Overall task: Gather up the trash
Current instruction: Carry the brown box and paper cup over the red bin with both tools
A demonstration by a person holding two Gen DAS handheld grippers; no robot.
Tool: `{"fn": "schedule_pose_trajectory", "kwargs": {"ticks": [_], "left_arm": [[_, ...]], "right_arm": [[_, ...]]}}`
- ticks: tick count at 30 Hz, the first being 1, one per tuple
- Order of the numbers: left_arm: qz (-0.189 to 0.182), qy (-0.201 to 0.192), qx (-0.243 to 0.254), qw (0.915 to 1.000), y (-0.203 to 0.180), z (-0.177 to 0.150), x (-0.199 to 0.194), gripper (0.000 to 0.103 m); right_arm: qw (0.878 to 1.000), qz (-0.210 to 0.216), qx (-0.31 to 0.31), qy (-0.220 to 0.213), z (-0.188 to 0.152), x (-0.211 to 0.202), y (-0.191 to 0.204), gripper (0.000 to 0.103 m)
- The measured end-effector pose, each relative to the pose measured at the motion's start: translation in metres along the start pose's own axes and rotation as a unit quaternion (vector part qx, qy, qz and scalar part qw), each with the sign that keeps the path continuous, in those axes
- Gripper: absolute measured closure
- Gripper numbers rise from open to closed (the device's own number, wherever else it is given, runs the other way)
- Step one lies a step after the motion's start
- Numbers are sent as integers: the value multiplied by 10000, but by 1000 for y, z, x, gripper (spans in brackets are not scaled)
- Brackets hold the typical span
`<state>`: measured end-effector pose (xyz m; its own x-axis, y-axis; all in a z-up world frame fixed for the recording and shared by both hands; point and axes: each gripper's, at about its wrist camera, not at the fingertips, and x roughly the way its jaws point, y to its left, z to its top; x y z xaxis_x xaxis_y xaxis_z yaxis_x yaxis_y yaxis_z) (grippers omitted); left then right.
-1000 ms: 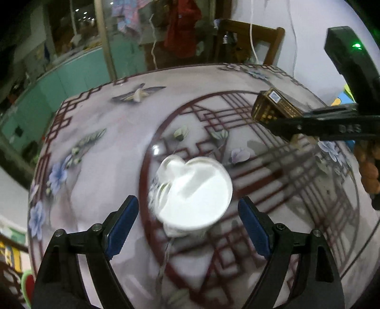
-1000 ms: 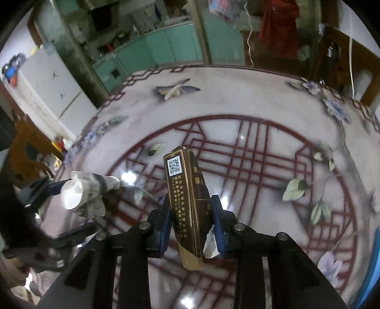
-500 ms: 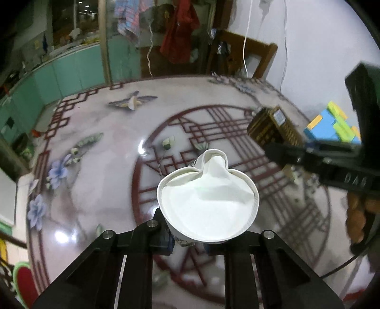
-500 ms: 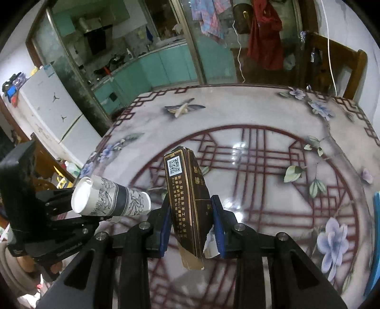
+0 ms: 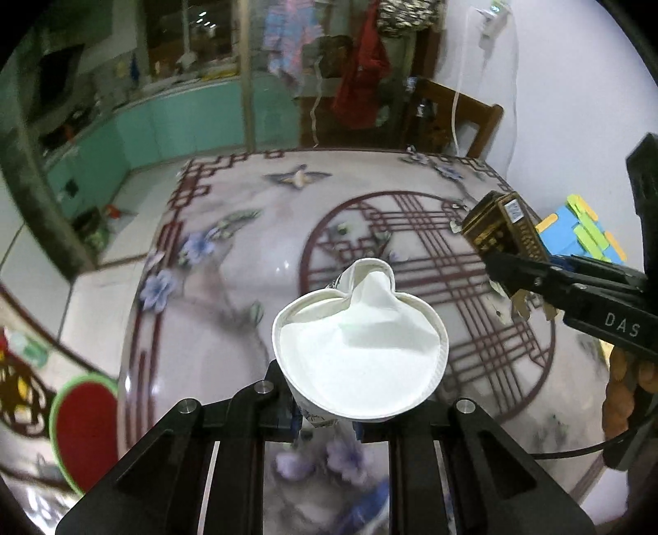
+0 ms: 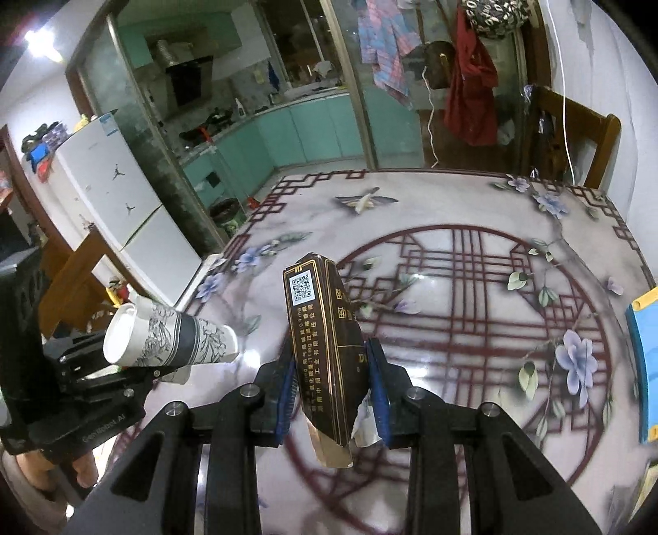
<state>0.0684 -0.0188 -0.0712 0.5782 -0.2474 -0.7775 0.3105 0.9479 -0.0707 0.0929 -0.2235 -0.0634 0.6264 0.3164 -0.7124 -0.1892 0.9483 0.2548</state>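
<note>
Both hands have lifted their trash up off the table.
The left gripper pinches the light, squashy paper cup low down; the right gripper squeezes the thin cigarette box.

Creased paper cup, glossy card box – foil torn, glossy tabletop

Table: glossy top under me, printed with a red lattice circle, flowers and a bird.
Kitchen: behind glass doors, teal cabinets and a range hood.
Fridge: white, left of the doors.
Chair: wooden, at the table's far edge, by my right wall.
Wall: white, a charger plugged in with a hanging cable.
Clothes: hanging at the doorway.
Floor: pale tiles.
</note>
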Motion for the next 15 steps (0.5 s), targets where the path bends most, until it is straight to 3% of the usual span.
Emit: {"fn": "schedule_pose_trajectory", "kwargs": {"ticks": [15], "left_arm": [[448,-149,-450,9979,54,-31,-39,86]], "right_arm": [[9991,206,-370,-23,-14,-12,74,74]]}}
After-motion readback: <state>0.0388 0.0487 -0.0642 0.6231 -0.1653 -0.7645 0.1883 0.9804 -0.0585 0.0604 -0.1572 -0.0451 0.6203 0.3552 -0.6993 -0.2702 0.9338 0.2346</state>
